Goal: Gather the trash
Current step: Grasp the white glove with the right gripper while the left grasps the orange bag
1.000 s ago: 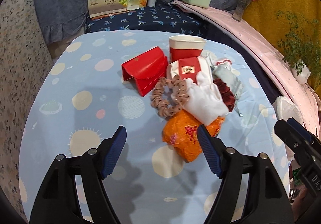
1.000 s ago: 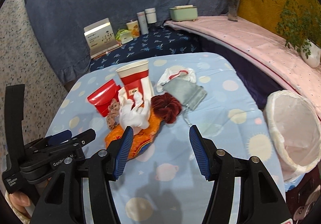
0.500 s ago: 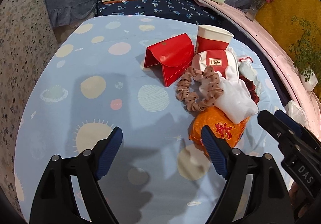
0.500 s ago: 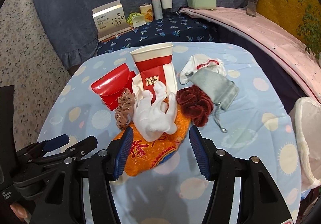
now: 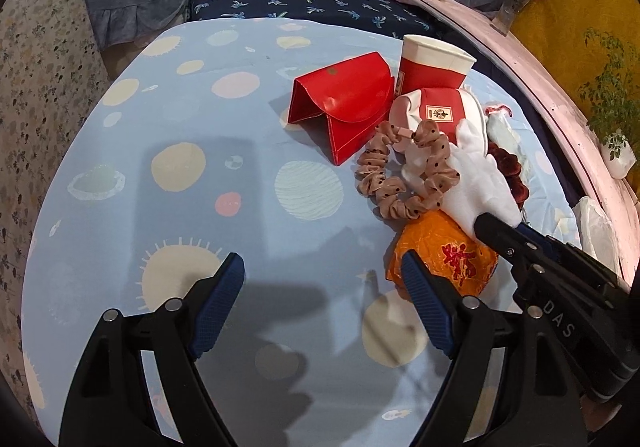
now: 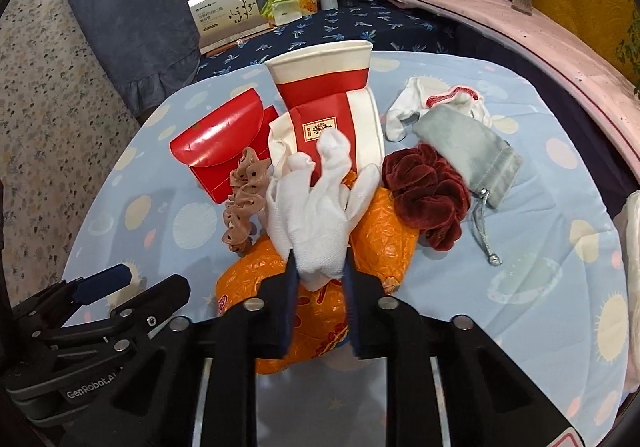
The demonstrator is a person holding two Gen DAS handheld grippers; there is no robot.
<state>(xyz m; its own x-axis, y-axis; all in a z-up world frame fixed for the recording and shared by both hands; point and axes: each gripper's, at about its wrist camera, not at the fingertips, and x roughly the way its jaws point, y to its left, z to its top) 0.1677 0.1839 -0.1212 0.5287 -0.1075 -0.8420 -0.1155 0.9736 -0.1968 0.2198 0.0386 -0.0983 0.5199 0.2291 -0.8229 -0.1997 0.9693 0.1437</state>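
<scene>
A pile of items lies on the blue spotted table [image 5: 200, 207]. My right gripper [image 6: 319, 271] is shut on the cuff of a white glove [image 6: 312, 215], which lies over an orange plastic bag [image 6: 304, 299]. Behind stand a red-and-white paper cup [image 6: 324, 75] and a flattened cup [image 6: 332, 127]. The glove [image 5: 476, 191] and the bag [image 5: 444, 255] also show in the left wrist view. My left gripper [image 5: 322, 305] is open and empty, low over the table left of the bag.
A red paper box [image 6: 224, 143], a tan scrunchie [image 6: 244, 203], a dark red scrunchie [image 6: 428, 191], a grey pouch [image 6: 468, 159] and a second white glove [image 6: 432, 103] lie around the pile. A white-lined bin [image 6: 630, 267] is at the right edge. Boxes and jars stand on the far shelf.
My right gripper moved forward to the pile and closed on the white glove's cuff. My left gripper shifted left and stayed open.
</scene>
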